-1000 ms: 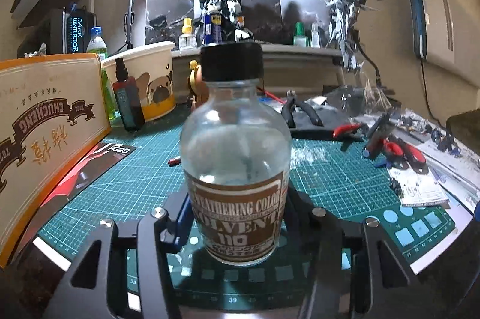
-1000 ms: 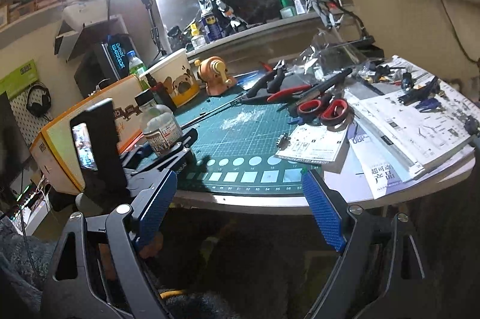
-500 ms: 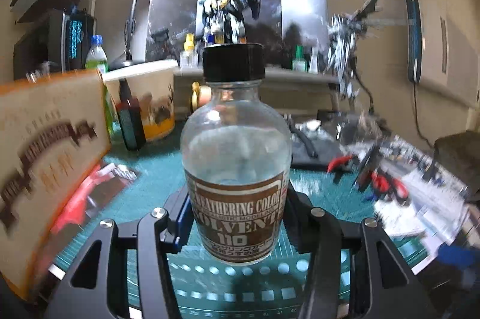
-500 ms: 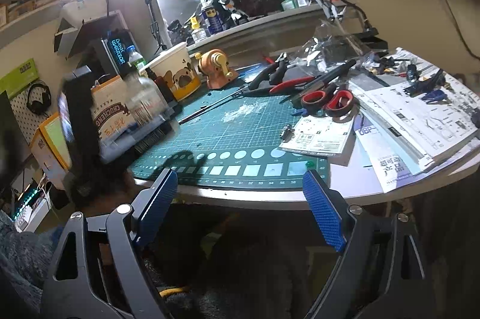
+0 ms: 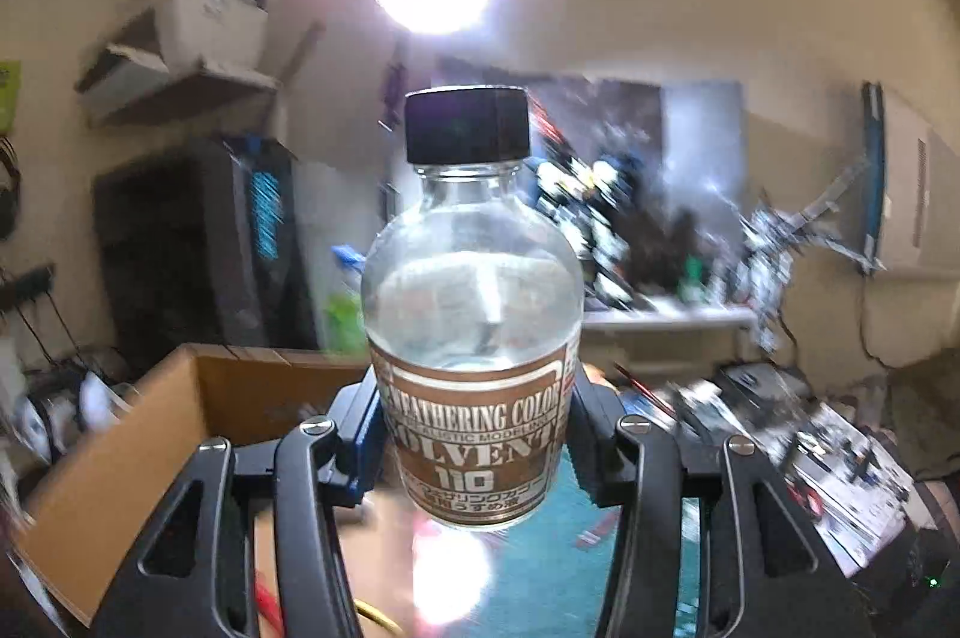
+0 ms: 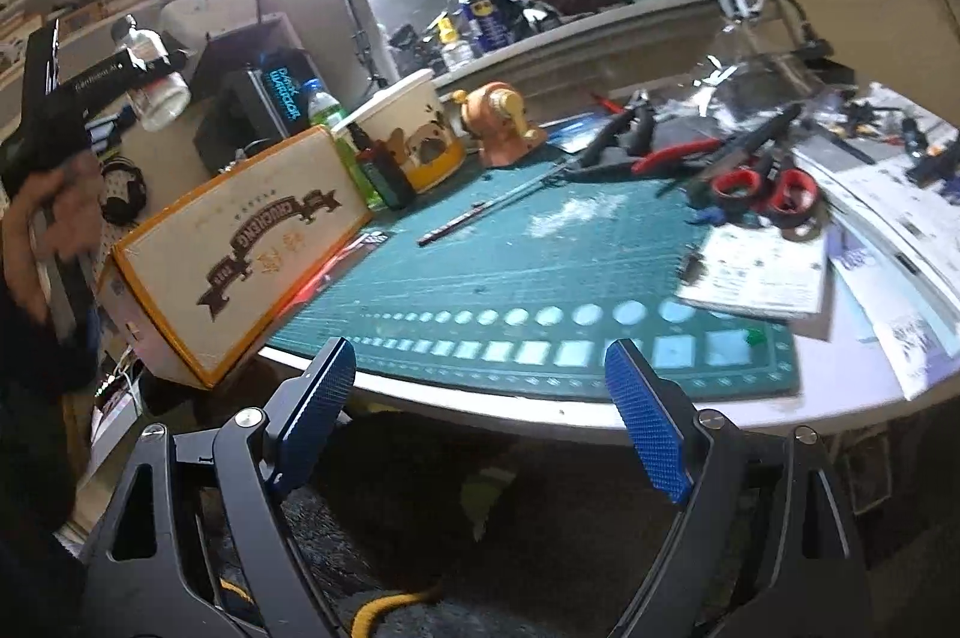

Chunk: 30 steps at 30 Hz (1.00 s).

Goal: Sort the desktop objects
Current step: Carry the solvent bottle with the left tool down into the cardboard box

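A clear glass solvent bottle with a black cap and a brown label stands upright between the blue pads of my left gripper, which is shut on it. It hangs high above the open cardboard box, over the box's right side. In the right wrist view the same bottle shows at the upper left, held aloft by the left gripper in a person's hand, above the orange-edged box. My right gripper is open and empty, off the table's front edge.
On the green cutting mat lie a thin rod, pliers, red-handled scissors and paper sheets. A pug-print cup, an orange sharpener and a green bottle stand behind the box. Model figures fill the back shelf.
My left gripper has lifted the solvent bottle well up off the mat and leftward, over the cardboard box. The right gripper has shifted only slightly and stays open.
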{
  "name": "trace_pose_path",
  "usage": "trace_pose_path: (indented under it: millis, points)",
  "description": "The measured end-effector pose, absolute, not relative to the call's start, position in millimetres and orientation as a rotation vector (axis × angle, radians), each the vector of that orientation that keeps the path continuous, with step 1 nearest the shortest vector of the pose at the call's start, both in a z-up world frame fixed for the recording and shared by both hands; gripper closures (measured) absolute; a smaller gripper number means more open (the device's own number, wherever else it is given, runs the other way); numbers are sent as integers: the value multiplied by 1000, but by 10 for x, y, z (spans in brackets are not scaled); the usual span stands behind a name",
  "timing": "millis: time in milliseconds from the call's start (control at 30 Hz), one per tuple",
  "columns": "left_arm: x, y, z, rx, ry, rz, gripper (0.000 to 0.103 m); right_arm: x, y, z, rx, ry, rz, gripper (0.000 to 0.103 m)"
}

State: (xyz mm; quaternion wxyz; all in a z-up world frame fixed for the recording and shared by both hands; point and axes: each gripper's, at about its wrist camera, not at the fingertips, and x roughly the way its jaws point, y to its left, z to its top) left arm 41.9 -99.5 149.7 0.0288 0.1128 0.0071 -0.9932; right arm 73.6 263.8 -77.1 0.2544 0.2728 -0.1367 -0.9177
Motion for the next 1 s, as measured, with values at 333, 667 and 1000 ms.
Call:
trace_pose_path:
  millis: [333, 667, 1000]
  points:
    - [-457, -2260, 1449, 556, -7, -2853, 53, 648, 2600, -644, 675, -363, -2485, 18]
    - [-1455, -2412, 685, 920, -14, -2844, 53, 485, 2629, -514, 652, -328, -2517, 18]
    - [-1679, -2445, 69, 1092, 135, -2833, 53, 335, 2580, -484, 671, -284, -2547, 18]
